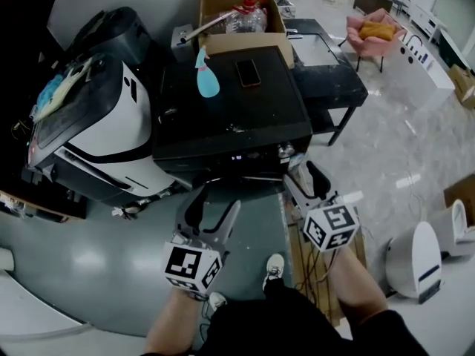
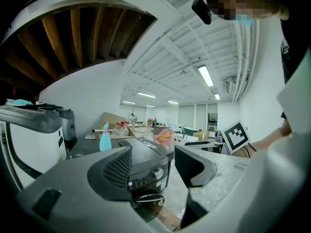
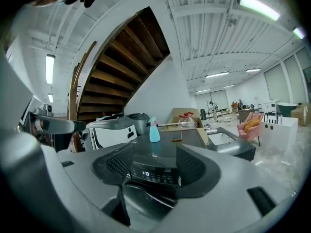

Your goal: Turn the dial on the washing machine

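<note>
**Black washer ahead, dial not yet touched**

Black washing machine (image 1: 230,117) stands in front, its control panel facing the person. The dial (image 2: 158,173) sits at the panel's right end, apart from both tools. Left gripper (image 1: 217,200) and right gripper (image 1: 304,175) are spread wide and empty — nothing clasped. Judgement: the reach, the grip and the turn all remain.

Head view: washer (image 1: 230,117) front seen edge-on, panel (image 1: 237,156) print too small to read. My forearms (image 1: 356,288) are cut by the bottom edge.
Left gripper view: dial (image 2: 159,173) marks too small to tell; door (image 2: 148,198) partly behind my jaw.
Right gripper view: panel ends behind both jaws.
</note>
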`<action>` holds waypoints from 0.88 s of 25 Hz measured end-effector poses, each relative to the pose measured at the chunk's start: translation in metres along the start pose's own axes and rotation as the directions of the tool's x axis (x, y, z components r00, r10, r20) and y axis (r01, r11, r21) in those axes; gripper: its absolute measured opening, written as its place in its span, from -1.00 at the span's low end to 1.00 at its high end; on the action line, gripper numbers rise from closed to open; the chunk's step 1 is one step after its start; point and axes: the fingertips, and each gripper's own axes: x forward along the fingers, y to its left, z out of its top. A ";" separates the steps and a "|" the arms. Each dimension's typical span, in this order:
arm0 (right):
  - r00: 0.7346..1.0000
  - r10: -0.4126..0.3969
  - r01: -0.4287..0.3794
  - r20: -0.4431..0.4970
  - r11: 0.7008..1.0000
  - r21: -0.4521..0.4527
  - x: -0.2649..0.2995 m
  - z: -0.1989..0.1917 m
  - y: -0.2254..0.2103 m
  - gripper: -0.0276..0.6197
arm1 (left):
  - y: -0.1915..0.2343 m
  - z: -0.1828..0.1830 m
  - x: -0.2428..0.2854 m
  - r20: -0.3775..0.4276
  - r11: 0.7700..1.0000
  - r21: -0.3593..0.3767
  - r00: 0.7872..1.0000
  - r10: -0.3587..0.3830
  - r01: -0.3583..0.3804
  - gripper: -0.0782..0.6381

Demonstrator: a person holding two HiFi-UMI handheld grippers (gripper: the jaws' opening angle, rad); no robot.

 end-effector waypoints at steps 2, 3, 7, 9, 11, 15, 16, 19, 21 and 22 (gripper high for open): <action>1.000 0.008 -0.008 -0.011 1.000 0.001 0.007 -0.004 -0.011 -0.11 | -0.002 -0.001 0.011 -0.005 1.000 0.000 1.000 0.011 -0.011 -0.05; 1.000 0.013 -0.013 -0.016 1.000 -0.002 0.011 -0.007 -0.016 -0.11 | -0.002 -0.001 0.016 -0.007 1.000 -0.002 1.000 0.017 -0.017 -0.06; 0.999 0.031 -0.032 -0.045 0.999 -0.019 0.026 -0.016 -0.031 -0.10 | -0.001 -0.006 0.035 -0.019 0.999 -0.012 0.999 0.046 -0.046 -0.06; 0.998 0.040 -0.042 -0.056 0.999 -0.024 0.033 -0.021 -0.039 -0.10 | -0.002 -0.011 0.044 -0.026 0.998 -0.018 0.998 0.058 -0.059 -0.05; 0.997 0.047 -0.049 -0.065 0.998 -0.029 0.041 -0.028 -0.045 -0.10 | -0.002 -0.016 0.053 -0.032 0.997 -0.024 0.997 0.066 -0.066 -0.05; 0.995 0.048 -0.052 -0.084 0.998 -0.040 0.056 -0.044 -0.058 -0.10 | -0.001 -0.027 0.069 -0.048 0.997 -0.035 0.997 0.064 -0.066 -0.05; 0.995 0.044 -0.048 -0.090 0.998 -0.044 0.059 -0.047 -0.060 -0.10 | -0.001 -0.030 0.072 -0.052 0.997 -0.037 0.997 0.060 -0.062 -0.05; 0.994 0.030 -0.035 -0.106 0.998 -0.053 0.069 -0.059 -0.066 -0.10 | 0.001 -0.040 0.081 -0.064 0.998 -0.044 0.997 0.050 -0.053 -0.05; 0.993 0.018 -0.025 -0.117 0.998 -0.062 0.075 -0.069 -0.070 -0.10 | 0.004 -0.047 0.085 -0.070 0.998 -0.051 0.997 0.043 -0.046 -0.05; 0.993 0.011 -0.019 -0.121 0.997 -0.071 0.078 -0.075 -0.071 -0.10 | 0.006 -0.051 0.087 -0.073 0.998 -0.054 0.997 0.038 -0.042 -0.05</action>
